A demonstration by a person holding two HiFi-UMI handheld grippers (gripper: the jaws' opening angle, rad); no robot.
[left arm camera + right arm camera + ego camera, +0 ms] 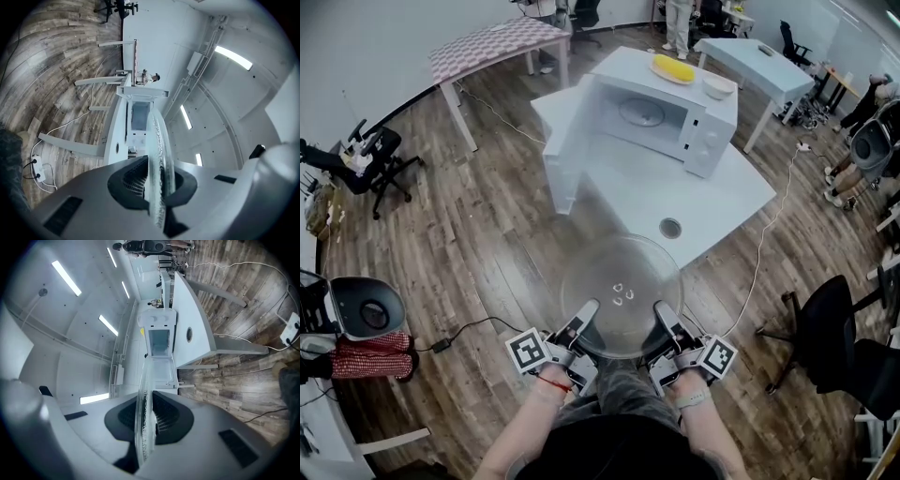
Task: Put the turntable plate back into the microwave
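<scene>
A clear glass turntable plate (621, 292) hangs level in the air, short of the white table (712, 202). My left gripper (581, 318) is shut on its near left rim and my right gripper (666, 319) is shut on its near right rim. In the left gripper view the plate (158, 154) runs edge-on between the dark pads; in the right gripper view the plate (143, 413) does the same. The white microwave (652, 117) stands on the table beyond, its door (565, 150) swung wide open to the left, with the cavity facing me.
On top of the microwave lie a yellow dish (673, 68) and a white bowl (718, 86). A round cable hole (670, 228) sits in the table's near part. Black office chairs (830, 342) stand to the right, another table (492, 47) to the far left, cables on the wooden floor.
</scene>
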